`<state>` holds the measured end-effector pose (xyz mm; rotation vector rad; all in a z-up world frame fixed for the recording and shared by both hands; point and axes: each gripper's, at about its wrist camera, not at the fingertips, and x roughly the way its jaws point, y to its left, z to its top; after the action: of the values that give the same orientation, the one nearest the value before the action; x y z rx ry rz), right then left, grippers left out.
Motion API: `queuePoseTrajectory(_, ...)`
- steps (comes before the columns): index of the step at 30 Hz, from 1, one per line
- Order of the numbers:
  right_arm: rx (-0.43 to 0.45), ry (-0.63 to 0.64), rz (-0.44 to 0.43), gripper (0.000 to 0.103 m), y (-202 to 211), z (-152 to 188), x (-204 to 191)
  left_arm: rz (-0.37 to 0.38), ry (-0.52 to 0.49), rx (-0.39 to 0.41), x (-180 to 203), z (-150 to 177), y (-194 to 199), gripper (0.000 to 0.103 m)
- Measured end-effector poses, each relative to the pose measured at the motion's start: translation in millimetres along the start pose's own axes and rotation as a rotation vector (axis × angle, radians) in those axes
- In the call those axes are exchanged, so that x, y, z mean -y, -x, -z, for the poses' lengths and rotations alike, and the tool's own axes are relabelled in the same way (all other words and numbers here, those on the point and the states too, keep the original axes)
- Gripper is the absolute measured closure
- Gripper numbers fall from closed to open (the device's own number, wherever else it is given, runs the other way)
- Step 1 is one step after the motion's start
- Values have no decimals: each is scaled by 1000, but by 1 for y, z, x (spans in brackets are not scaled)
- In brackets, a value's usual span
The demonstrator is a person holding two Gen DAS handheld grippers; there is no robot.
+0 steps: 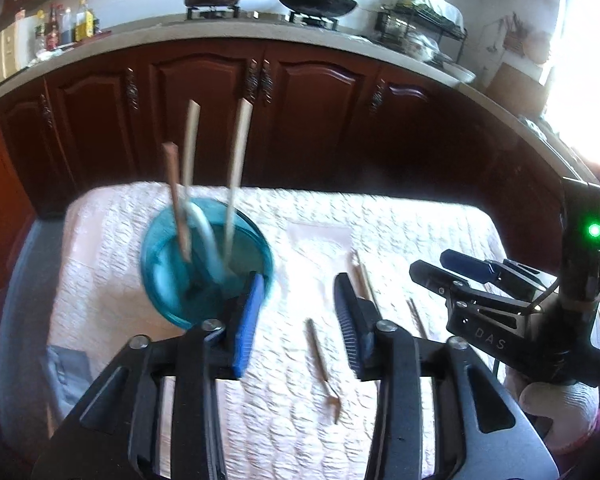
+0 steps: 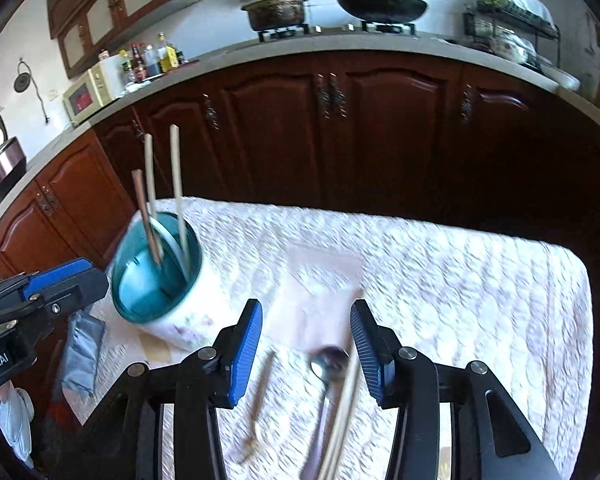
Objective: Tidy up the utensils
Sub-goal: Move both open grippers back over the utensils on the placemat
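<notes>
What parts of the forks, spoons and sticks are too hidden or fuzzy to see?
- Silver metal spoon: the right wrist view's bottom edge cuts off its handle; the left wrist view hides it behind the left gripper.
- Pale wooden chopsticks on the cloth: lower ends cut off likewise.
- Small brown fork: prongs blurred by motion.
- Utensils inside the teal-lined white cup: lower ends hidden by its wall.
</notes>
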<state>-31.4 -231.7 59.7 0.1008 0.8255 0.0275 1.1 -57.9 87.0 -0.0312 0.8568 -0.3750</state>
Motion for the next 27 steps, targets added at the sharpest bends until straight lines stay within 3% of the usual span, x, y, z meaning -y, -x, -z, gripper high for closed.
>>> queuePoseTrajectory(15,-76,-98,82,59,12,56,66,-6,-30,-159,27,45,-61,61)
queuePoseTrajectory(27,-203,-194,94,59,-25,99,110,-46,28,-274,11,78,-114,61)
